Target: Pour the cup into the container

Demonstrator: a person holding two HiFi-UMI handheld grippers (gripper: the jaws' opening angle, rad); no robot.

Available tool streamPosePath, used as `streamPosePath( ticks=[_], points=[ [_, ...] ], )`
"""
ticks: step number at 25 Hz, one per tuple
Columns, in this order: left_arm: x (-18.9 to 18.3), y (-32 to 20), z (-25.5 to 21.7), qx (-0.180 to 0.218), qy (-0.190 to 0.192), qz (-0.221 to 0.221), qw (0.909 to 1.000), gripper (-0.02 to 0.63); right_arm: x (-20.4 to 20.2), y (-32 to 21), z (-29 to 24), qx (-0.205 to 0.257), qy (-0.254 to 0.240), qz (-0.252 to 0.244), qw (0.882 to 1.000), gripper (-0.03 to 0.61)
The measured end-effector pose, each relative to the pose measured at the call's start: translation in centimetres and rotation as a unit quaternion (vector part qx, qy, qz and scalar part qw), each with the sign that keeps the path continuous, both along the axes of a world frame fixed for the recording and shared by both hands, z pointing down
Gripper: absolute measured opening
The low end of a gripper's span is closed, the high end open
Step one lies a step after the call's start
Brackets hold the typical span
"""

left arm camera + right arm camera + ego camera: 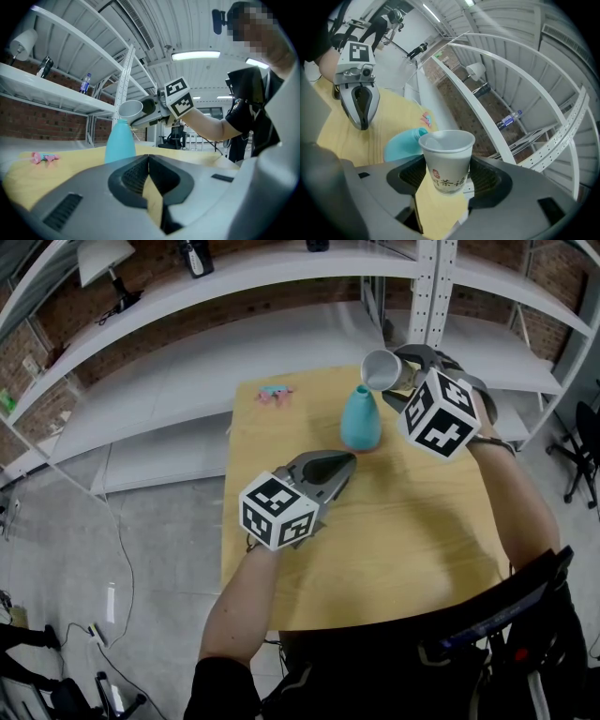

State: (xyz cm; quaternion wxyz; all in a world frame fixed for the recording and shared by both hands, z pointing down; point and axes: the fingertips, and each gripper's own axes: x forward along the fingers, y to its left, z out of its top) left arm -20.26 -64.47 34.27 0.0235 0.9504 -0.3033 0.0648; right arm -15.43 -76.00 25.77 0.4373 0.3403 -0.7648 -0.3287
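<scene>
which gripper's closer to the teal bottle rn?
Right. The right gripper holds the cup just over the mouth of the bottle; the left gripper, shut, is apart from it, nearer the person.

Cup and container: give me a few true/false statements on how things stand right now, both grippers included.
1. The right gripper is shut on the cup. True.
2. The container stands upright on the table. True.
3. The cup stands upright on the table. False: it is held in the air, tipped, by the container's top.
4. The left gripper holds the container. False: its jaws are together, empty, apart from the container.
</scene>
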Motion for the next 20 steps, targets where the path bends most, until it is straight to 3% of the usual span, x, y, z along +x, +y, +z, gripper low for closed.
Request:
streamPosePath(
  ticks=[20],
  points=[
    [-0.13, 0.08, 0.15, 0.0, 0.0, 0.002, 1.0, 0.002, -0.11, -0.23, -0.03, 0.032, 0.047, 0.003, 0.998, 0.295]
  ],
)
